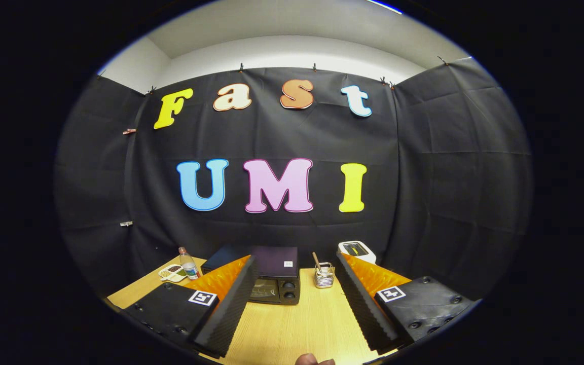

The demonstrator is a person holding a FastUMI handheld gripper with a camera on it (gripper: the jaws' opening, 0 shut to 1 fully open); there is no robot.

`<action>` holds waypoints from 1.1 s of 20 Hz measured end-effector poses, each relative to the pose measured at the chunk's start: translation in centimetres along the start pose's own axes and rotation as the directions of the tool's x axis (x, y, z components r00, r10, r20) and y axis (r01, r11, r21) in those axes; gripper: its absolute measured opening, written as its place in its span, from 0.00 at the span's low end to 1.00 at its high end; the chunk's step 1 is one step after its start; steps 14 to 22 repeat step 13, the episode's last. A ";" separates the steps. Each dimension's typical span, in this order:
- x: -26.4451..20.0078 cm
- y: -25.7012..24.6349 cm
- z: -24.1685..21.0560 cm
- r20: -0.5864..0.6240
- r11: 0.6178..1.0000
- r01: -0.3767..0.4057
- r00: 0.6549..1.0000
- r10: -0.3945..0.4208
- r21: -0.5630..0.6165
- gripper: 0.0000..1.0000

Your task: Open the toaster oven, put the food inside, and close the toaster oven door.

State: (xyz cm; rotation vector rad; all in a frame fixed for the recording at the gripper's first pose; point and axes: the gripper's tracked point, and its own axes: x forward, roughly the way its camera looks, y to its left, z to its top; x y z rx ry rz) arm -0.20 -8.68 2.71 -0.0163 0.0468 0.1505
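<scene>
Fingers spread wide, the tool (292,304) hovers empty above the table (292,324); beyond them sits the toaster oven (274,279), door apparently closed. Any approach should come in square, level with its door.

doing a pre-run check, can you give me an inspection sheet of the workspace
surface: light wooden table, bare between the fingers
job's things: toaster oven at the far side of the table, beyond the fingers, door shut; a divided tray of food to its left
clutter: plastic bottle beside the tray; wire basket holding a stick-like thing, right of the oven; white device further right at the back
grippers: claw open, fingers wide apart, holding nothing, well short of the oven
cables: nothing seen
surroundings: black cloth wall behind the table, white wall and ceiling above it
</scene>
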 end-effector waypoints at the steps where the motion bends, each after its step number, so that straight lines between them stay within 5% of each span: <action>1: 0.0 0.0 0.1 0.004 1.000 0.000 1.000 0.000 0.001 0.99; 22: 0.2 -0.4 0.2 0.008 1.000 0.001 1.000 -0.001 -0.002 0.99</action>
